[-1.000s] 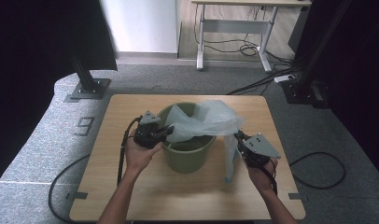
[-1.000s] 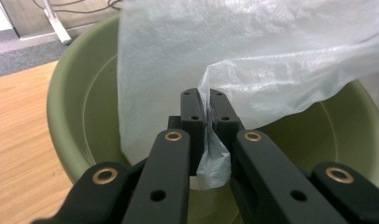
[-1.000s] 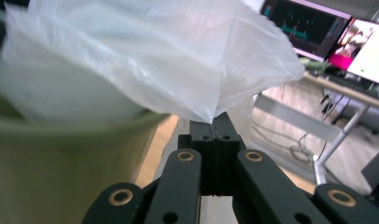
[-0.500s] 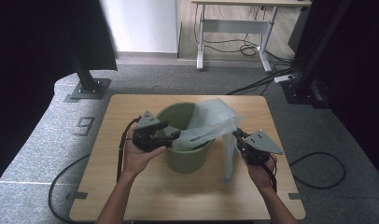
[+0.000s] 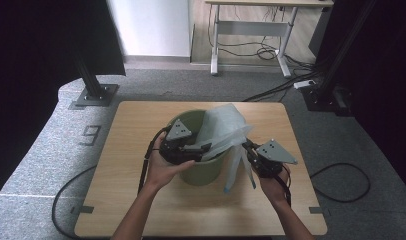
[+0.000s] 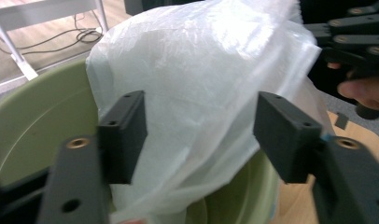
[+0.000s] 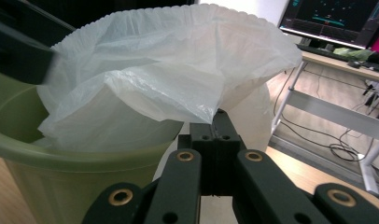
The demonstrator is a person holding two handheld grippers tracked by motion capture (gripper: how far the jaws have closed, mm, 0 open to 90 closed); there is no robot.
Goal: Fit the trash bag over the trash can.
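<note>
Thin white plastic bag [image 5: 222, 131]: we are pinching its rim in the closed right hand-held gripper [image 5: 249, 149]; the left hand-held gripper [image 6: 199, 135], just opening, is straddling the limp film ungripped.

Left gripper [image 5: 203, 148]: clamped on the plastic bag [image 5: 223, 127] a second ago; its jaws have since been opening, and now stand apart with the film loose between them, pads not pressing. The gripper sits over the near-left rim of the green bucket [image 5: 188, 120], shifted slightly toward the table's right edge.

Plastic bag: a second ago spread wide across the bucket mouth; now gathered higher and narrower over the bucket's right side, leaving more of the green interior uncovered on the left.
</note>
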